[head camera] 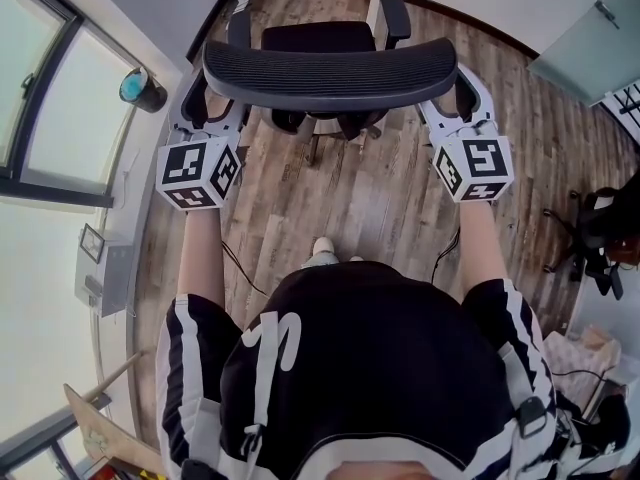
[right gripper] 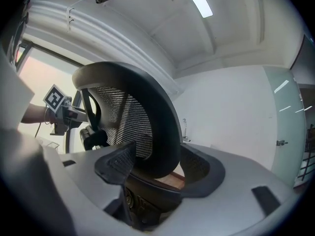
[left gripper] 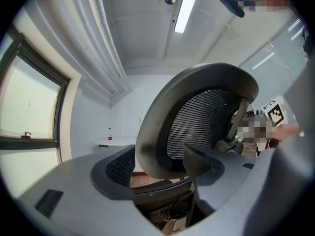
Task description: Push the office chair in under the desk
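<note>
Left claw [left gripper: 157, 163] and right claw [right gripper: 157, 166] each stand with jaws apart, straddling one end of the backrest [head camera: 330, 68] rim of the office chair without clamping it. The chair stands on the wood floor [head camera: 360, 188] directly ahead, its seat [head camera: 318, 38] between two white legs [head camera: 374, 3], judged to be the table's, near the far wall. Recommended: bear evenly and level on both rim ends so the chair runs straight and its armrests clear those legs.

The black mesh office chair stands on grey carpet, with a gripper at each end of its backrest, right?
Not carpet: the head view shows brown wood-plank flooring under the black mesh office chair. The left gripper and right gripper do flank its backrest.
</note>
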### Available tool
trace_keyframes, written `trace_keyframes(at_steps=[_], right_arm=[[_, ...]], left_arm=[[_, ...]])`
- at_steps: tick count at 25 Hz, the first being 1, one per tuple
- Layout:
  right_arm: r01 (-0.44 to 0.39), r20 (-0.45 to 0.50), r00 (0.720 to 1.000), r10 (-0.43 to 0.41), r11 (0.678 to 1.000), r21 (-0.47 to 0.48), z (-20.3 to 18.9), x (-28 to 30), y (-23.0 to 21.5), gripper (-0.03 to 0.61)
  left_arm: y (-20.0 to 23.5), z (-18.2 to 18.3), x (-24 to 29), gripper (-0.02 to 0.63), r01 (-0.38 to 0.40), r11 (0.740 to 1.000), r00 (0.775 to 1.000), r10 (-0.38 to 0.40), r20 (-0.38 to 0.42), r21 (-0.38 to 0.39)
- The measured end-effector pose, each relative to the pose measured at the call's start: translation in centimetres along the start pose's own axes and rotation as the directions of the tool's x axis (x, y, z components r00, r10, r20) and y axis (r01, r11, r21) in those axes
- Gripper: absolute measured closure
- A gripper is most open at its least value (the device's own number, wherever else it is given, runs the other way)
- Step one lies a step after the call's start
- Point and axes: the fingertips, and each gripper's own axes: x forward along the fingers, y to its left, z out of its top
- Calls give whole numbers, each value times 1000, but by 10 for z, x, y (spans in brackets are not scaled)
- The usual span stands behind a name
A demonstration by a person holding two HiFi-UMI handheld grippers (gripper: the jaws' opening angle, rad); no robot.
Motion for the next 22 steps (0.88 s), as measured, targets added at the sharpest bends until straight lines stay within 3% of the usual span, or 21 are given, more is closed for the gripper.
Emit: trace_keyframes(at_steps=[13,22], right_arm=[[3,-12,1000,-2,1000,19,-3,20,-12,306],[-44,-5,999,44,999,-18,-2,32,-12,304]], left_arm=[[6,0,18,319,10,999,1000,-9,-16,40],[8,-1,30,318,56,998,998,-55,-22,43]])
